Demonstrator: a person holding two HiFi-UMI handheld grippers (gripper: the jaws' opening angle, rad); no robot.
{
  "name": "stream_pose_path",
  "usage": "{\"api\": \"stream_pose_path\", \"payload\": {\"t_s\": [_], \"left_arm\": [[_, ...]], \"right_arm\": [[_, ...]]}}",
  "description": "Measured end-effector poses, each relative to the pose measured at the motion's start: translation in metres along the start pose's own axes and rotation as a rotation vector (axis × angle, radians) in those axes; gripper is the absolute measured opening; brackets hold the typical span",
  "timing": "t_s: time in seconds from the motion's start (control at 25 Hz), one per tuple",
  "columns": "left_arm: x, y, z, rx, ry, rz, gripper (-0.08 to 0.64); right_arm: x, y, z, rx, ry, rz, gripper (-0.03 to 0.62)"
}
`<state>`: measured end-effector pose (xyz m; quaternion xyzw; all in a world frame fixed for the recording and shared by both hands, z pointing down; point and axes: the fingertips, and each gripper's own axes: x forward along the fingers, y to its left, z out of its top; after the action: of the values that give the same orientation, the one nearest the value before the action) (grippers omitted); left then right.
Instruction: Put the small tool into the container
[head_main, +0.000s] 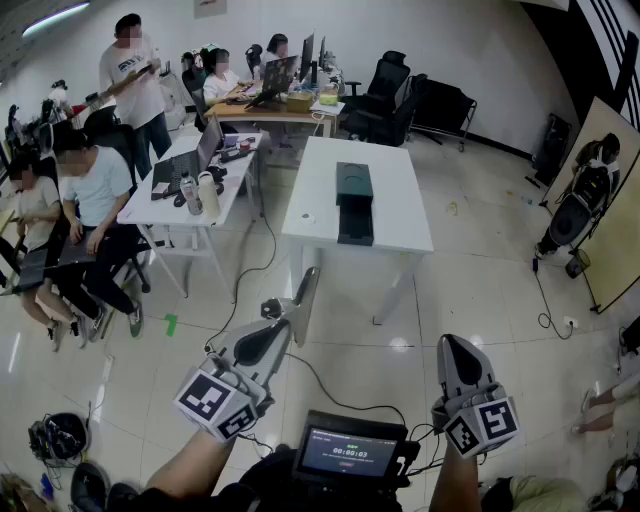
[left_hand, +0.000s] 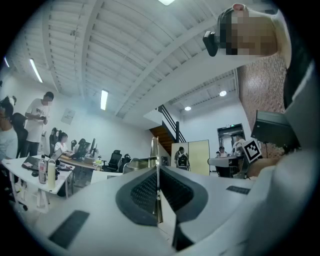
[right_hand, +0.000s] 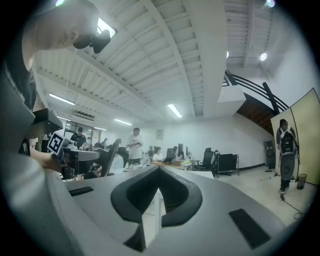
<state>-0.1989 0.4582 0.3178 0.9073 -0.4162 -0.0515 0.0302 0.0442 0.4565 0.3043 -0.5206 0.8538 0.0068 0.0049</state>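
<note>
Place: an open office (quite a large one).
Desks: white desks (head_main: 140, 207) with laptops (head_main: 207, 146), people (head_main: 95, 195) seated at them.
Chairs: black office chairs (head_main: 388, 85).
Floor: shiny white tiles (head_main: 480, 300).

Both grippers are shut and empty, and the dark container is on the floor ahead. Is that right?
Not quite. The left gripper and right gripper are shut and empty, but the dark container is on the white table ahead, not the floor. The head view shows it.

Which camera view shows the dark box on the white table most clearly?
The head view: it looks down on the dark box, which lies lengthwise on the white table with nothing in front of it. Both gripper views look level across the room; I cannot make the box out in them.
</note>
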Motion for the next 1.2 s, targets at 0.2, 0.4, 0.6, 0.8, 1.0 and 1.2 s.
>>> {"api": "stream_pose_path", "payload": {"t_s": [0.2,0.4,0.6,0.8,1.0,1.2], "left_arm": [[-0.014,0.042,-0.002,-0.045,-0.008,-0.029,0.018],[0.005,0.058,0.002,-0.057,-0.012,-0.055,0.018],[0.042,0.101,-0.008,-0.083,-0.006,-0.046,0.018],[0.114,0.134,-0.009,-0.096,-0.008,0.014,0.018],[0.215,0.154,0.002,-0.093,0.000,0.044,0.018],[0.308,0.172,0.013,-0.070,-0.025,0.100,0.018]], "right_arm": [[0.031,0.032,-0.012,0.006,0.009,-0.025,0.014],[0.051,0.031,-0.017,0.016,0.035,-0.032,0.014],[0.108,0.009,-0.026,0.021,0.023,-0.027,0.014],[0.170,-0.050,-0.034,0.041,0.011,0.007,0.014],[0.230,-0.139,-0.026,0.052,-0.006,0.041,0.014],[0.280,-0.226,-0.016,0.052,-0.021,0.072,0.014]]}}
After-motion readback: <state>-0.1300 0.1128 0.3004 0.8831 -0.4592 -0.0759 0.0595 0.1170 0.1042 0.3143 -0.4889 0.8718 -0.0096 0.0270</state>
